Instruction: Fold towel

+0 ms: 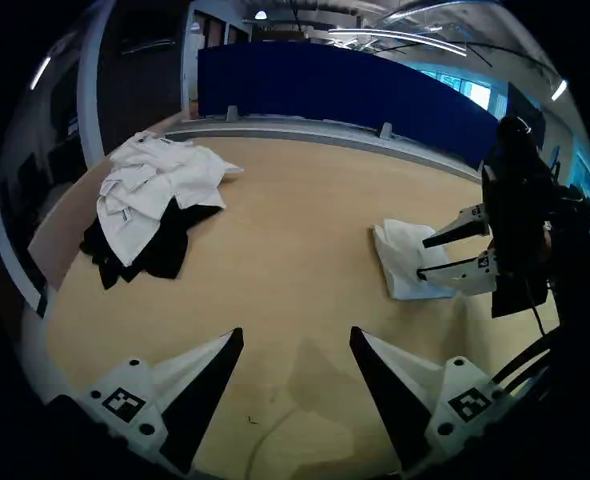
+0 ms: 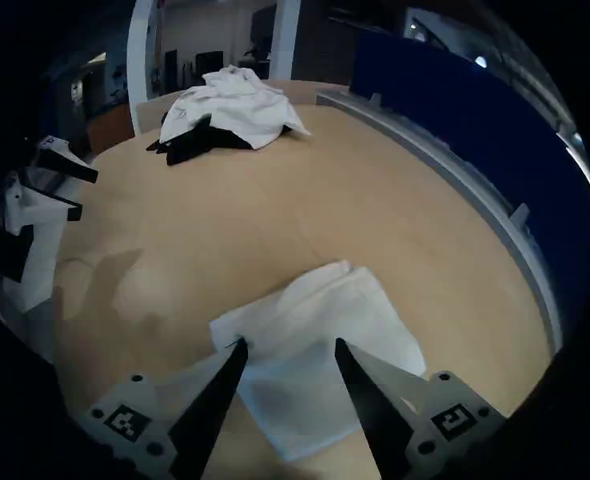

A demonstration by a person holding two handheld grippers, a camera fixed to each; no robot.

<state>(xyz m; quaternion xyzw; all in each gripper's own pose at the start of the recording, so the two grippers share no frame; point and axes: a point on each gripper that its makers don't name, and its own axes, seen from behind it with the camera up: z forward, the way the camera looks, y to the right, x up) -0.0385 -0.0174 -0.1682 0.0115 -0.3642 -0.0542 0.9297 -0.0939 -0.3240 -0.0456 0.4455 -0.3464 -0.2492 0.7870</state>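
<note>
left gripper (image 1: pixel 296 340) fingers apart over table (image 1: pixel 295 240) | right gripper (image 2: pixel 290 348) fingers apart at folded towel (image 2: pixel 327 316)

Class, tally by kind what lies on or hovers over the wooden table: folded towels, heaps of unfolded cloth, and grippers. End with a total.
folded white towel: 1
heap of white and black cloth: 1 (the pieces in it cannot be counted)
Grippers: 2, the left gripper and the right gripper
Total: 4
</note>
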